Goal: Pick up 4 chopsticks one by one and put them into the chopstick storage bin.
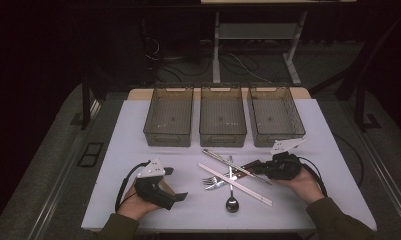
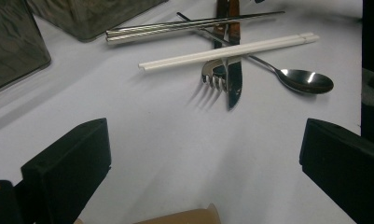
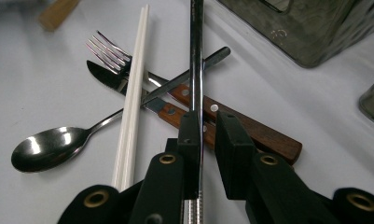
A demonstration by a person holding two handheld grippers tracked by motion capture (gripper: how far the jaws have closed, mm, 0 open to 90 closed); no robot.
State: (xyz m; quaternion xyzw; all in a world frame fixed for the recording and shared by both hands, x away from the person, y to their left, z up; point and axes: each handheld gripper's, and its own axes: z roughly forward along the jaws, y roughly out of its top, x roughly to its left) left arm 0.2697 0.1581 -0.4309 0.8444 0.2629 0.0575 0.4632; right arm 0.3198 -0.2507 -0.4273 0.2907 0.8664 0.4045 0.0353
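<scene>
Lower left of the high view: left tongs (image 1: 175,184) spread wide, holding nothing, resting on the white table (image 1: 138,135). Across the upper middle: three smoky plastic bins (image 1: 222,122) in a row. Centre: one fork (image 2: 215,79), one knife (image 2: 234,81), one spoon (image 1: 231,195), two white chopsticks (image 1: 235,184), crossed in a heap. Right of centre: right tongs (image 3: 206,128), narrowed around the metal chopsticks (image 3: 196,56); contact of both pads unclear.

The high view looks forward and down on the whole tabletop (image 1: 138,200) from the person's side. Each gripper view sits low and close behind its own jaws, facing the cutlery pile from opposite sides. All three share the spoon (image 1: 231,200) and white chopsticks (image 2: 231,49).
</scene>
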